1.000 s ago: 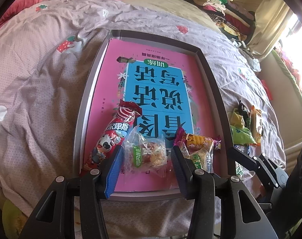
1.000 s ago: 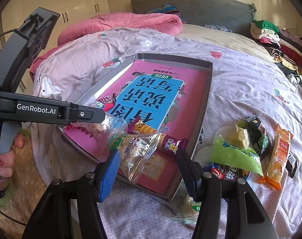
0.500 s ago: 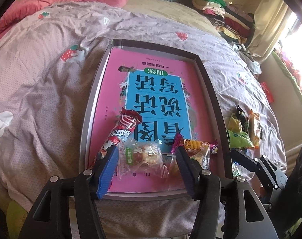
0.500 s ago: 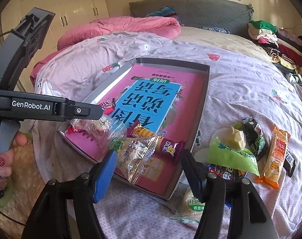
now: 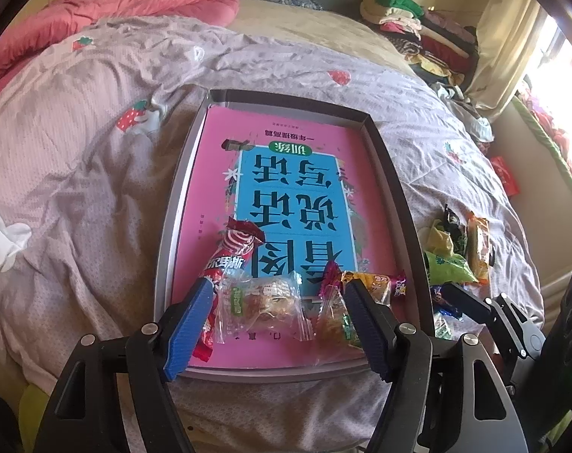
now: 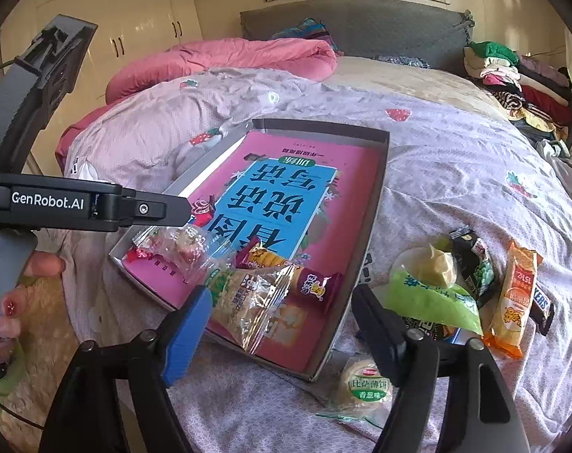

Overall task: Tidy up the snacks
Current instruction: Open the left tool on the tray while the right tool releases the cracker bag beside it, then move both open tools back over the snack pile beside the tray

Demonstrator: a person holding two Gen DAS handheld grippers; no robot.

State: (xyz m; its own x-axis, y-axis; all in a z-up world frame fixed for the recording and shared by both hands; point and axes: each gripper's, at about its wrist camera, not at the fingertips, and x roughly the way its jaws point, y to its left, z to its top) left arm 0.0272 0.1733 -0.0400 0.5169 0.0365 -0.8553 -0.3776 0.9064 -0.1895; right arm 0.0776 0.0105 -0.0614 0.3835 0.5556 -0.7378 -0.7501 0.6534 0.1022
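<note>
A grey tray [image 5: 393,196] [image 6: 376,204] with a pink and blue book inside lies on the bed. At its near end lie a red snack stick [image 5: 225,260], a clear pastry packet [image 5: 263,302] [image 6: 172,245], a clear cracker packet [image 6: 248,302] and a purple and yellow snack bar [image 5: 369,283] [image 6: 286,268]. My left gripper [image 5: 278,321] is open and empty above the near end, around the clear pastry packet. My right gripper [image 6: 282,324] is open and empty over the tray's near right corner. Loose snacks lie right of the tray: a green bag [image 6: 433,298], an orange packet [image 6: 516,294], a round green-label biscuit pack [image 6: 365,385].
The bed has a lilac strawberry-print sheet [image 5: 78,158] and a pink duvet [image 6: 229,60] at the back. Folded clothes [image 6: 512,75] are stacked at the far right. White wardrobes [image 6: 127,26] stand at the left. A hand [image 6: 17,294] holds the left gripper's handle.
Both grippers have pulled back and up from the tray, so the tray and snacks sit farther away. The snacks in the tray have not moved.
</note>
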